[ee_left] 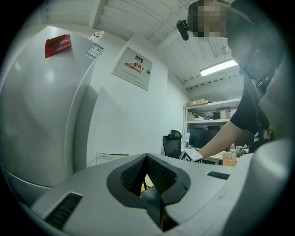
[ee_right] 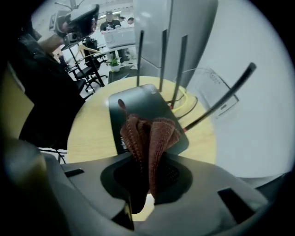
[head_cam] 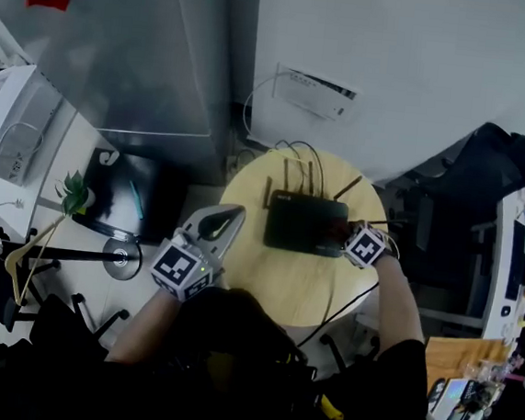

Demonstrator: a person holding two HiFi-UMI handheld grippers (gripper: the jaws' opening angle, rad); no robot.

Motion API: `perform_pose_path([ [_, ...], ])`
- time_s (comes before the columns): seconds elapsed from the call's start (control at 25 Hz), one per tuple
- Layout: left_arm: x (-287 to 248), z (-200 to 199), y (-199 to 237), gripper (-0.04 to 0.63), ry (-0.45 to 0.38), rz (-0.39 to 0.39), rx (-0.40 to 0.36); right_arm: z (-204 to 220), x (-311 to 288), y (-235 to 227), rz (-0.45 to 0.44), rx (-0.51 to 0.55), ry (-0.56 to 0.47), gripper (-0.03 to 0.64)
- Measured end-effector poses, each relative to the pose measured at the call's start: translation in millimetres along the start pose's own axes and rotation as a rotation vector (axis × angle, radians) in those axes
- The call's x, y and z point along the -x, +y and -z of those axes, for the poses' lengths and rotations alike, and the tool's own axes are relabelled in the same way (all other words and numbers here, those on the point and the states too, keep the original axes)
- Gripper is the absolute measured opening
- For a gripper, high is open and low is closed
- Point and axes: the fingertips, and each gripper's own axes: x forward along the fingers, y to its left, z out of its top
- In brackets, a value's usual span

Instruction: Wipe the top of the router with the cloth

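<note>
The black router (head_cam: 304, 222) sits in the middle of the round yellow worktop (head_cam: 283, 285) with its antennas standing up along the far edge. The right hand-held gripper (head_cam: 345, 233) is at the router's right end, clenched on a bunched brown cloth (ee_right: 150, 133) that sticks out over the dark top; whether the cloth touches the top cannot be told. The left hand-held gripper (head_cam: 224, 221) hovers over the worktop's left edge, well apart from the router, jaws pressed together on nothing.
</note>
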Motion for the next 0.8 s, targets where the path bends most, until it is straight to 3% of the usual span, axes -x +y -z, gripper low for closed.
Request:
perform_pose_path([
  [0.12,6.7,5.6,9.0,-0.002,0.018,-0.054,0.004,-4.9,-2.5,-31.5,0.053,0.034,-0.001,0.066],
  [0.28,18.2,0.4,26.7,-0.002,0.020,-0.120,-0.025,-3.6,-14.1,-57.0,0.134,0.133,0.078,0.066],
  [0.48,42.1,8.9,44.2,-0.002,0.038,-0.205,-0.002,-20.0,-17.4,-72.6,0.246,0.149,0.115,0.066],
  [0.8,37.6,11.4,43.0,-0.002,0.053,-0.173,0.011,-17.5,-19.8,-39.1,0.198,0.212,0.163,0.066],
])
